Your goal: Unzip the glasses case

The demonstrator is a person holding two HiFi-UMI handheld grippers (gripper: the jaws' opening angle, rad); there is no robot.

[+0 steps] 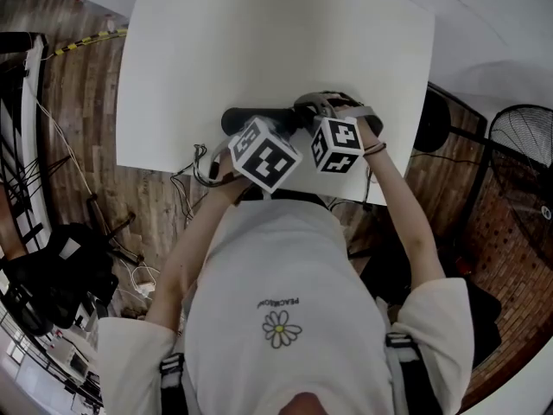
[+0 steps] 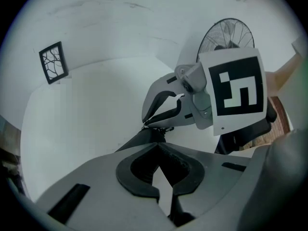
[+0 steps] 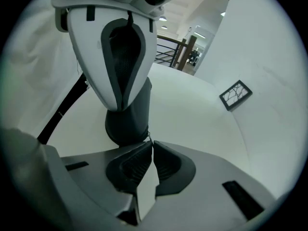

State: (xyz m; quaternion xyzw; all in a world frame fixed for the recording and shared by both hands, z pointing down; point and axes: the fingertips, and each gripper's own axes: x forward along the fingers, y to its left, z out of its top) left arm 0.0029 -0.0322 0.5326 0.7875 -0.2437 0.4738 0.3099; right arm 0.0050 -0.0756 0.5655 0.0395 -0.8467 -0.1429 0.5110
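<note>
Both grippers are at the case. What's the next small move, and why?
Probably draw the right gripper along the case, away from the left gripper. Its jaws look pinched on the small metal pull; the left clamps the case's end on the table, and no opening shows yet.

White table (image 1: 259, 50) on wooden floor (image 1: 78, 102); fan (image 1: 525, 145) at right — pale daylight.

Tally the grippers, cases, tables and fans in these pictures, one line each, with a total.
Grippers: 2, left gripper and right gripper
Case: 1
Table: 1
Fan: 1
Total: 5
</note>
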